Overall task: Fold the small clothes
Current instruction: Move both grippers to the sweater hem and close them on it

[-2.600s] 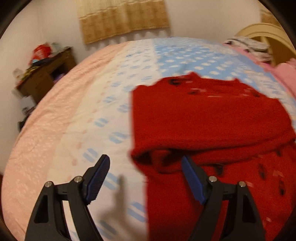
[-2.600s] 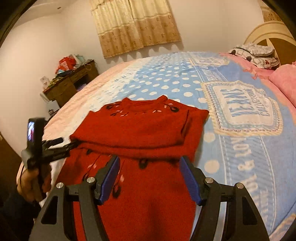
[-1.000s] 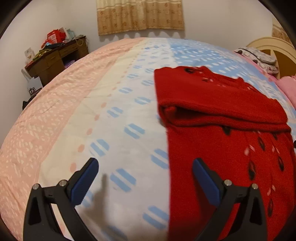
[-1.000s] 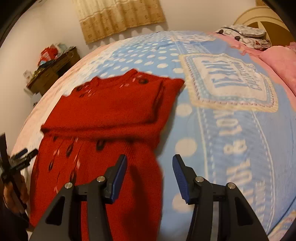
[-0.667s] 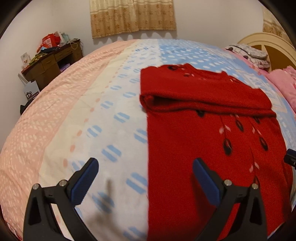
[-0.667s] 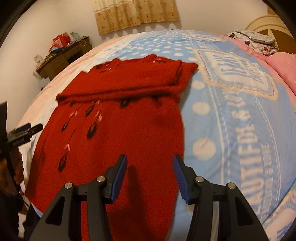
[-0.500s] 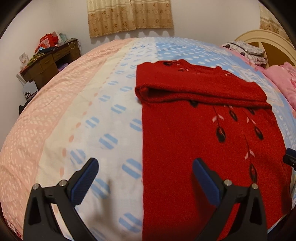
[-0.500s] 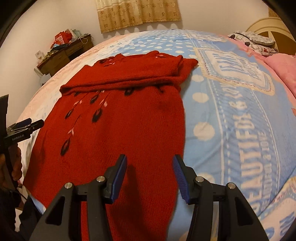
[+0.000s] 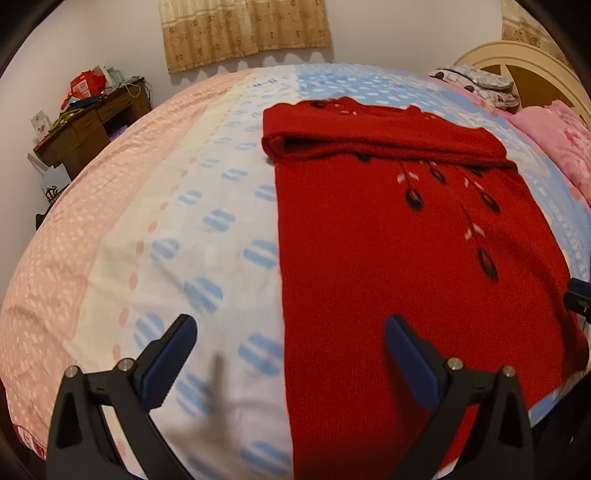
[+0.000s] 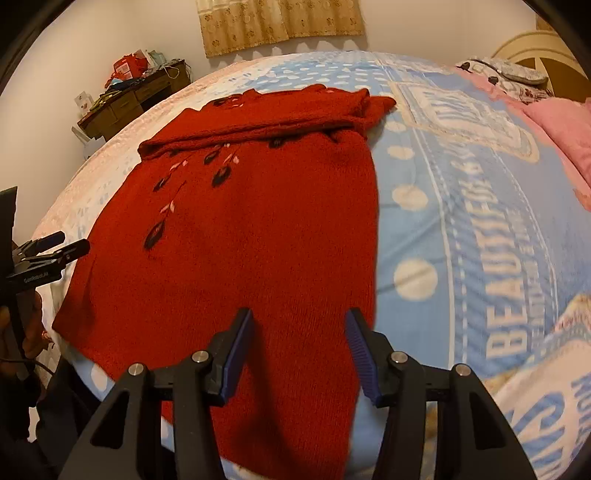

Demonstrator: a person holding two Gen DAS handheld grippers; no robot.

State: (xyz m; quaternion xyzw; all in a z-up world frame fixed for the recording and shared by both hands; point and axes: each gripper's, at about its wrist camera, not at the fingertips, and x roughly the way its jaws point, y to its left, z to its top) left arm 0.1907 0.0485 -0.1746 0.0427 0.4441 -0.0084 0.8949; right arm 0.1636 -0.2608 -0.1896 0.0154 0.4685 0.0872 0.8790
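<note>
A red knitted sweater [image 9: 388,236] with dark leaf motifs lies flat on the bed [image 9: 155,229], its far part folded over in a thick band [image 9: 369,144]. My left gripper [image 9: 291,339] hangs wide open above the sweater's near left edge, one pad over the sheet, the other over red knit, holding nothing. In the right wrist view the sweater [image 10: 240,240] fills the middle. My right gripper [image 10: 297,336] stands open over the near right edge of the sweater, nothing pinched. The left gripper [image 10: 55,245] shows at the left edge there, held by a hand.
A cluttered wooden desk [image 9: 88,129] stands at the far left by the wall. A pink pillow [image 9: 557,144] and a headboard [image 9: 517,62] are at the far right. A curtain [image 9: 243,29] hangs behind the bed. The bed's near edge lies just below both grippers.
Both grippers have drawn back from the folded band toward the sweater's near hem. More of the sweater's body now shows. Both grippers stay open and empty; the sweater has not moved.
</note>
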